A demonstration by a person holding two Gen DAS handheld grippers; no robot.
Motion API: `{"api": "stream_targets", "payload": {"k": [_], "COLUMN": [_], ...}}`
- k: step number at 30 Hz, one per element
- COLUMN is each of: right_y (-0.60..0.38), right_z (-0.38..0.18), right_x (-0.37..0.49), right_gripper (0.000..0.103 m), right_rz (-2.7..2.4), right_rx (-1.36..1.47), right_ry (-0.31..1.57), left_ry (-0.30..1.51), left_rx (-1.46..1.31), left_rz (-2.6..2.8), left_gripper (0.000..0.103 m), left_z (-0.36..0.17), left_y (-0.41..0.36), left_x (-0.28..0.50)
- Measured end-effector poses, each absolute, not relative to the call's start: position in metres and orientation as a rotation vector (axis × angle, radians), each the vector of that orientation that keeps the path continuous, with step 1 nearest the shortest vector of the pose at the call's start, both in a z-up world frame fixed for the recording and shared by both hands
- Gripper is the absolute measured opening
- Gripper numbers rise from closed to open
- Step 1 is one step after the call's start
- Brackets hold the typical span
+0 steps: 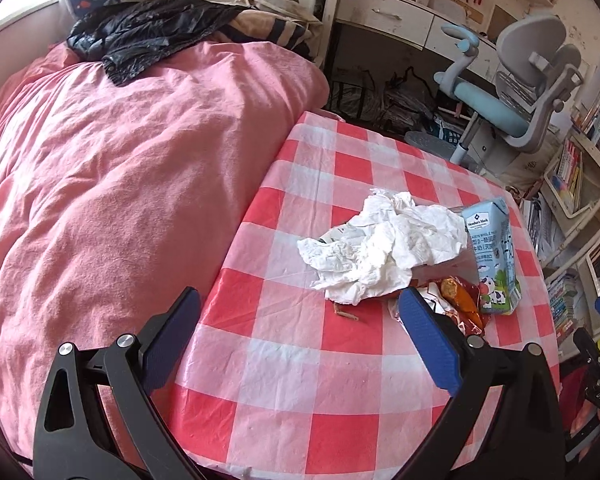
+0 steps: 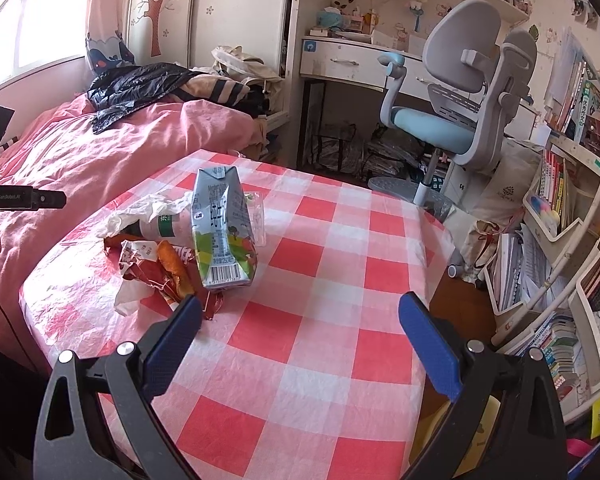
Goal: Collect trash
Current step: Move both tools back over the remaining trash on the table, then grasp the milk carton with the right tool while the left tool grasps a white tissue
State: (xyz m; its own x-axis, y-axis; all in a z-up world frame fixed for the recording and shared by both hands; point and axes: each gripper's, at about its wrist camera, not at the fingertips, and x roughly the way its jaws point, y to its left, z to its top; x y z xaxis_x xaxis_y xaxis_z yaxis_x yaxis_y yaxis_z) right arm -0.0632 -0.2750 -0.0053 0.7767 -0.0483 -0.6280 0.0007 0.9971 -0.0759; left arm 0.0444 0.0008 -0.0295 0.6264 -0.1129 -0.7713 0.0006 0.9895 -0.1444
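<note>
- Both tools, left tool (image 1: 300,336) and right tool (image 2: 300,340), jaws apart, holding nothing.
- Trash on worktop (image 2: 340,280): crumpled tissue (image 1: 384,248), milk carton (image 2: 224,236), snack wrapper (image 2: 160,268).
- Pre-grasp; I'd approach the tissue next.

Checked tablecloth (image 2: 320,280) bare toward the near and chair-side edges. Trash clusters bedside: crumpled tissue (image 1: 384,248) over a bottle (image 2: 168,226), milk carton (image 2: 222,236) upright, torn wrapper (image 2: 160,272) just beside it. Pink quilt (image 1: 120,184) flanks the table.
</note>
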Motion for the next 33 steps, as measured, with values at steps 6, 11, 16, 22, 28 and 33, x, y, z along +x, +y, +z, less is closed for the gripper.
{"api": "stream_targets", "payload": {"k": [6,11,16,22,28,33], "right_y": [-0.278,-0.277,-0.269,-0.26,-0.239,-0.221], "right_z": [-0.003,-0.005,-0.012,-0.018,-0.02,-0.028], "right_x": [-0.064,-0.049,-0.03,-0.011,0.017,0.036], "right_gripper": [0.095,0.095,0.095,0.095,0.095,0.095], "right_rz": [0.002,0.054,0.106,0.148,0.183,0.201], "right_rx": [-0.026,0.056,0.089,0.098,0.054,0.009], "right_ry": [0.673,0.673,0.691,0.708,0.707,0.725], "left_ry": [0.898,0.875,0.848,0.892,0.88,0.874], "left_rx": [-0.119,0.054,0.227,0.255,0.048,-0.234], "left_rz": [-0.111,-0.222,-0.235,-0.313,-0.433,-0.481], "left_gripper": [0.095,0.095,0.095,0.038,0.004,0.004], "left_z": [-0.033,-0.038,-0.049,-0.063,-0.029,-0.012], "left_y": [-0.006,-0.054,-0.088,-0.103,-0.079,-0.037], "left_x": [0.049,0.062,0.083,0.111,0.113,0.121]}}
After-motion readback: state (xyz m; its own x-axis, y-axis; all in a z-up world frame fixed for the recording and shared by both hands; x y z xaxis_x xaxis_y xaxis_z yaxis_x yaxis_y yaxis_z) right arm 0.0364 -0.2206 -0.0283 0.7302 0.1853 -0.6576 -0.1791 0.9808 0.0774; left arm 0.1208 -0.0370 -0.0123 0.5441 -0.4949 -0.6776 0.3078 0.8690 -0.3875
